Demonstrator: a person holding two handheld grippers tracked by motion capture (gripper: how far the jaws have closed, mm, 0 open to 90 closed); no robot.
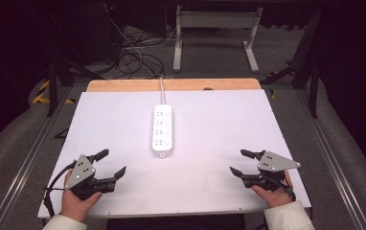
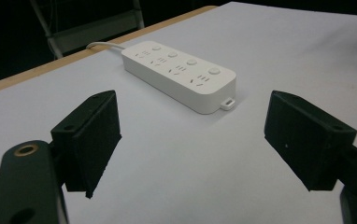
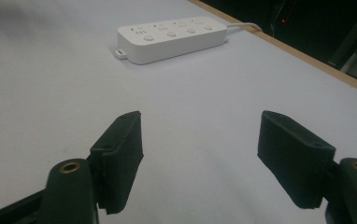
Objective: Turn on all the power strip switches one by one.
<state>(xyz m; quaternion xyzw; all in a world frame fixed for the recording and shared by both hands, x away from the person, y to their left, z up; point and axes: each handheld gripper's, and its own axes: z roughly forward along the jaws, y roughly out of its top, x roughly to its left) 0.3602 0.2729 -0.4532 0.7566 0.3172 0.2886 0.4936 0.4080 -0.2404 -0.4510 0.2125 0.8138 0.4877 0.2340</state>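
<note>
A white power strip (image 1: pixel 163 130) lies flat in the middle of the white table (image 1: pixel 219 191). Its long side runs away from the person, and its white cord (image 1: pixel 161 90) goes off the far edge, over the wooden strip at the back. The power strip has four sets of holes and four round buttons on top, and a little tab on the near end.

The left gripper (image 1: pixel 108 164) is low on the left side of the table, held in the person's left hand (image 1: pixel 77 200). Its two black jaws are spread wide apart — nothing is between them. In the left gripper view the power strip (image 2: pixel 179 75) sits ahead, between the two open jaws and well beyond them.

The right gripper (image 1: pixel 241 162) is low on the right side, held in the right hand (image 1: pixel 272 196). Its jaws are wide open too, and they hold nothing. In the right gripper view the power strip (image 3: pixel 172 38) lies far ahead and a bit to the left.

Both grippers are well apart from the power strip — one on each side of it. White sleeves show at the bottom edge in the high view.
</note>
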